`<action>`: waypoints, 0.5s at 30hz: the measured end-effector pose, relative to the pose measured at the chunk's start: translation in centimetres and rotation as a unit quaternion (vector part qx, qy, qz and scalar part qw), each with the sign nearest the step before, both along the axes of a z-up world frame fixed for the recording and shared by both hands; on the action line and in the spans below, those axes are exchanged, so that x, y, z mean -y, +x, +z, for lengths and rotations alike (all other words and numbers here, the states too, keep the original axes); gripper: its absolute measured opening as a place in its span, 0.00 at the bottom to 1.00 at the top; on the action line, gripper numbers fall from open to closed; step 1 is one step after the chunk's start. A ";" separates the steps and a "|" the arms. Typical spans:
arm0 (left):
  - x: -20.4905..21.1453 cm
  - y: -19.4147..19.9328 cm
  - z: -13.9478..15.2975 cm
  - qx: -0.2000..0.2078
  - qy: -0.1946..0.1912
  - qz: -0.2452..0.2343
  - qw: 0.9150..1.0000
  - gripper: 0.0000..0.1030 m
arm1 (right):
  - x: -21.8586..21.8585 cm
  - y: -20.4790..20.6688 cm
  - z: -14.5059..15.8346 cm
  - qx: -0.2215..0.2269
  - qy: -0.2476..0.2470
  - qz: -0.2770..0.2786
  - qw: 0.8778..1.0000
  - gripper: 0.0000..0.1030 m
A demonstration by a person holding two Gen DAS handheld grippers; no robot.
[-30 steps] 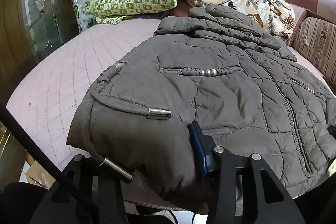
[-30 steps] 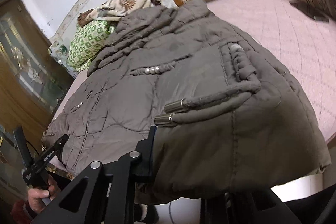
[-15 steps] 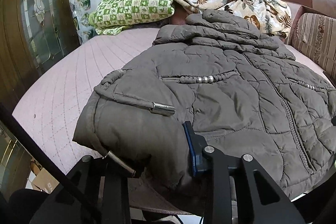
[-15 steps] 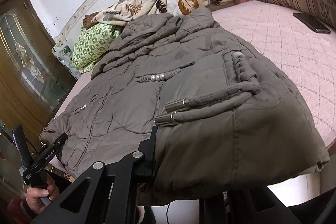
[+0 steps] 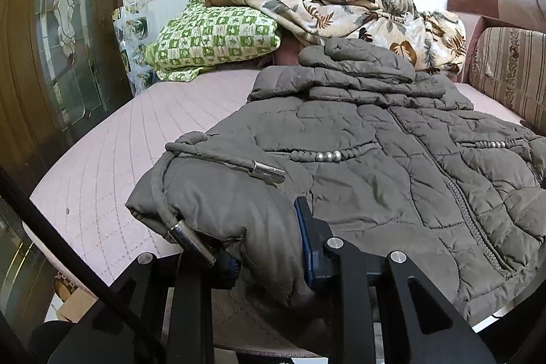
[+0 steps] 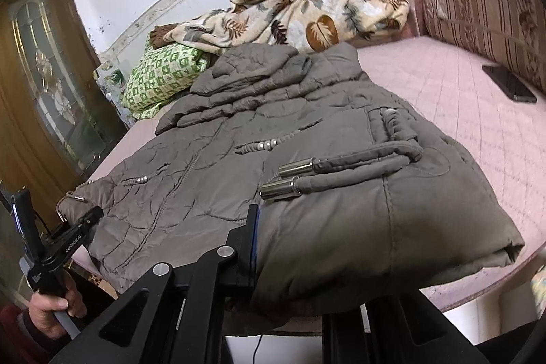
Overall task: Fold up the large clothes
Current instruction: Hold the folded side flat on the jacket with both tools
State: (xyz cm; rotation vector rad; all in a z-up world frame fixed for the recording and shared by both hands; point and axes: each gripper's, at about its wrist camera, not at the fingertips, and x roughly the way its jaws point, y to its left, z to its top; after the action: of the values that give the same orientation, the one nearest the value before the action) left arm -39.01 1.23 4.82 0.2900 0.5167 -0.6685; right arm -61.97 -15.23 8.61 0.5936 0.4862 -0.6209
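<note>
A grey-brown quilted jacket [image 5: 375,159] lies front-up on the pink bed cover [image 5: 136,132], hood toward the wall. Its drawcords end in metal tips [image 5: 268,171]. My left gripper [image 5: 266,251] is at the near left hem corner. Its jaws are closing, with a bunch of hem fabric pressed between the blue pads. In the right wrist view the jacket [image 6: 221,176] fills the middle, and my right gripper [image 6: 293,261] is shut on the near right hem corner, its far finger hidden under the fabric. The left gripper [image 6: 78,227] shows at the lower left, held by a hand [image 6: 51,306].
A green checked pillow [image 5: 211,36] and a floral blanket [image 5: 358,16] lie against the wall behind the jacket. A striped cushion [image 5: 508,67] stands at the right, and a dark phone [image 6: 508,84] lies on the cover near it. A glass-panelled door [image 5: 68,23] is at the left.
The left jaws have drawn in on the hem fabric. Both grippers have tipped upward, showing more wall, and the right one has lifted slightly with its corner.
</note>
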 end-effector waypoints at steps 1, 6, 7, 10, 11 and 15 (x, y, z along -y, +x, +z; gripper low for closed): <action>-0.1 0.0 0.1 0.001 -0.002 0.000 1.000 0.25 | 0.0 0.0 0.2 0.001 -0.002 0.001 1.000 0.15; -0.5 -0.5 0.5 0.003 -0.010 -0.004 1.000 0.24 | -0.2 -0.2 0.6 0.002 -0.005 0.001 1.000 0.15; -0.6 -0.6 0.6 0.004 -0.012 -0.004 1.000 0.24 | -0.2 -0.2 0.7 0.003 -0.004 0.001 1.000 0.15; -0.7 -0.6 0.6 0.002 -0.015 -0.005 1.000 0.24 | -0.1 -0.2 0.8 0.003 -0.006 0.001 1.000 0.15; -0.7 -0.6 0.6 0.003 -0.014 -0.005 1.000 0.24 | -0.1 -0.2 0.8 0.004 -0.006 0.001 1.000 0.15; -0.7 -0.6 0.5 0.004 -0.014 -0.004 1.000 0.24 | 0.0 -0.3 0.8 0.006 -0.005 0.000 1.000 0.15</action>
State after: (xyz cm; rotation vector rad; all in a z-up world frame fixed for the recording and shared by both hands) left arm -39.64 1.97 5.33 0.2682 0.4990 -0.6818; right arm -62.28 -15.19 9.41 0.5871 0.4723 -0.6188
